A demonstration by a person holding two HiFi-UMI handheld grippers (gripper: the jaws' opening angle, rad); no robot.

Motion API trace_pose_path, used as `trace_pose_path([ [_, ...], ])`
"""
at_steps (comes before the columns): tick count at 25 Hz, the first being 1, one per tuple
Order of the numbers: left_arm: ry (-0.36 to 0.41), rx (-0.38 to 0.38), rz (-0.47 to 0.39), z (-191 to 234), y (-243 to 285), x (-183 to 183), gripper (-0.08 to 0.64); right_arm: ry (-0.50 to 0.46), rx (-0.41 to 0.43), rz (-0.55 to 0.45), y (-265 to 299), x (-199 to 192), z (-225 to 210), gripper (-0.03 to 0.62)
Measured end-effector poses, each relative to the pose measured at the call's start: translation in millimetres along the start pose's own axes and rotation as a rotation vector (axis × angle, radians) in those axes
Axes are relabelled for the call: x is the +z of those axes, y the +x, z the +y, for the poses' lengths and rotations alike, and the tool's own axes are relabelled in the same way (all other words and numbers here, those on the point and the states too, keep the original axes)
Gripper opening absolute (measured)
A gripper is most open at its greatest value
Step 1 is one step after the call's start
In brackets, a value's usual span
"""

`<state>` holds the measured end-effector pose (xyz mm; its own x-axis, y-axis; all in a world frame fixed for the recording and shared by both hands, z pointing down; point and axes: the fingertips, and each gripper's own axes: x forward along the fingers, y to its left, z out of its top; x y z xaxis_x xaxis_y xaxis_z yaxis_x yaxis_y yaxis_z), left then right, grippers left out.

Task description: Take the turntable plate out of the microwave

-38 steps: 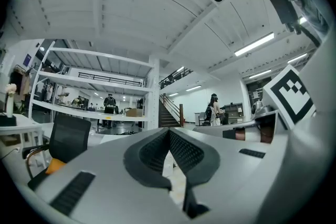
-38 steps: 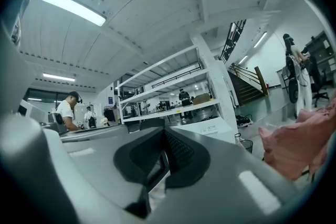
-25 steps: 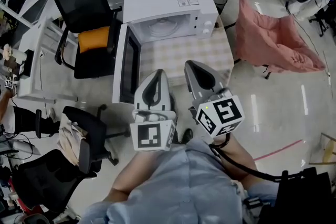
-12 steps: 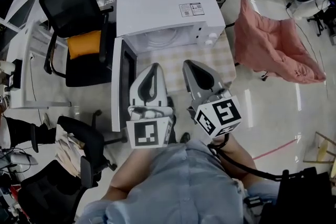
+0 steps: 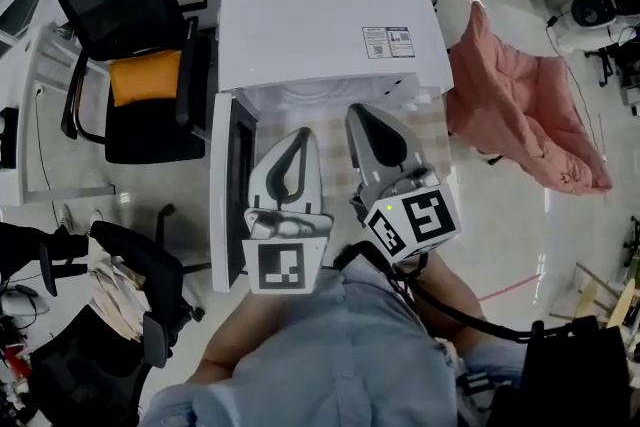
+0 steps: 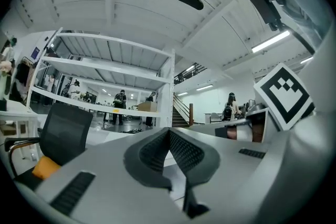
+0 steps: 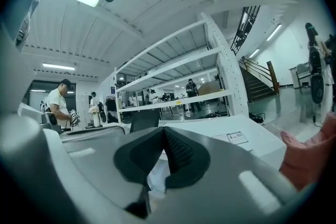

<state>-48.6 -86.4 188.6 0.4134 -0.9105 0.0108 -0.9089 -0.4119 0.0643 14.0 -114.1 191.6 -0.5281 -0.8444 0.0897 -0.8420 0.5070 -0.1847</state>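
Note:
The white microwave (image 5: 325, 20) stands on a checked tabletop (image 5: 432, 137), and its door (image 5: 232, 190) hangs open to the left. From above, its top hides the cavity, so the turntable plate is out of sight. My left gripper (image 5: 298, 135) and right gripper (image 5: 362, 112) point level at the open front, side by side, with their tips just short of its edge. Both are shut with nothing between the jaws. The left gripper view has the left gripper (image 6: 169, 132) with its pads together. In the right gripper view, the right gripper (image 7: 164, 129) is shut too, with the microwave (image 7: 236, 139) beyond.
A black office chair with an orange cushion (image 5: 140, 70) stands left of the microwave. A second black chair (image 5: 140, 265) is at the lower left. A pink padded seat (image 5: 520, 115) sits on the floor to the right. Shelving and people show far behind.
Both grippers have moved forward toward the microwave's open front. The plate showed inside the cavity earlier; now the microwave's top covers it.

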Motion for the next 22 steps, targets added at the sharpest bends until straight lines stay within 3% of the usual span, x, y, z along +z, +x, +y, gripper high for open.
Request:
trace_pose_path([
  [9,0.003,0.088,-0.031,7,14,-23,0.000,0.013,0.058,0.015,11,-22,-13,0.002],
  [22,0.037,0.136,-0.023,7,23,-118,0.000,0.104,0.062,0.050,17,-127,-40,0.002],
])
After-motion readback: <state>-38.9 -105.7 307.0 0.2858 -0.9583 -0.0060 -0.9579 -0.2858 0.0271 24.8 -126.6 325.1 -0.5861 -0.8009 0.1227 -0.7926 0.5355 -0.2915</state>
